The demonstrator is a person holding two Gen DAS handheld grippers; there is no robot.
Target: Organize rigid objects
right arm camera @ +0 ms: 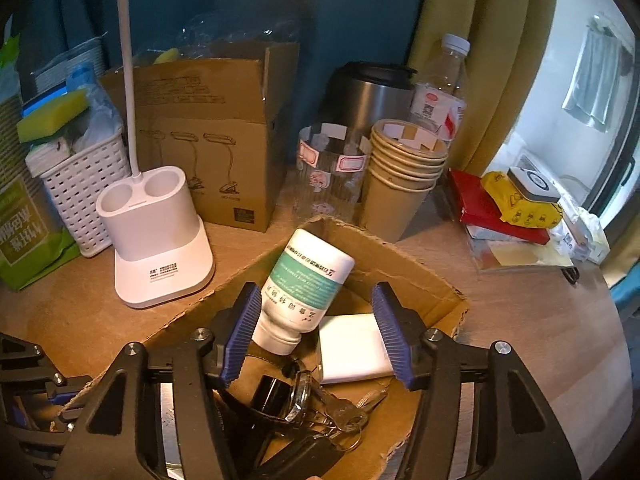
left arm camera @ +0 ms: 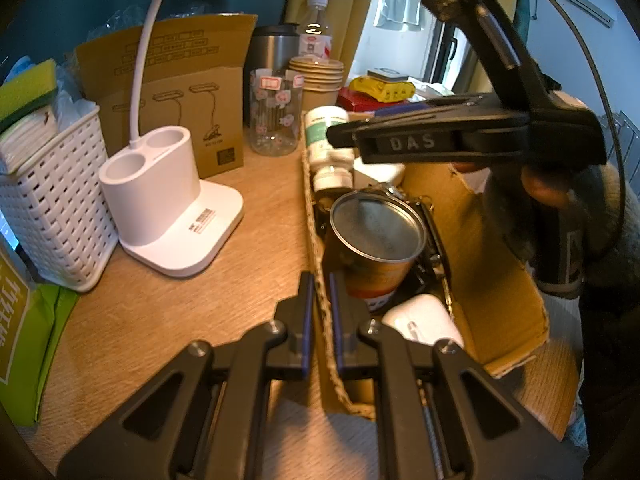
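Box: a shallow open cardboard box (right arm camera: 404, 280) sits on the wooden desk (left arm camera: 160, 320), already holding several rigid items.
Contents: a white pill bottle (right arm camera: 304, 280) with a green label leans on the far wall, a flat white block (right arm camera: 352, 348) lies beside it, and a wristwatch (right arm camera: 296, 396) and keys (right arm camera: 348, 412) sit nearer the camera.
Right gripper: the right gripper (right arm camera: 318, 336) hangs over the box with its blue-padded jaws spread wide, holding nothing, the pill bottle's cap near its left pad.
Left gripper: the left gripper (left arm camera: 320, 320) has its jaws drawn close on the box's near wall, apparently pinching the cardboard edge to steady it.
Progress: sorting looks well along, judged from the filled box; whether the cups and bottles behind it still belong to the job cannot be told.
Left view only: an orange-labelled tin can (left arm camera: 376, 240) and a rounded white object (left arm camera: 424, 320) lie in the box, unseen from the right wrist.
Right view only: the watch and keys show clearly here.
Surroundings: a white lamp base (left arm camera: 172, 208), a woven basket (left arm camera: 56, 200) and stacked paper cups (right arm camera: 404, 176) ring the box.
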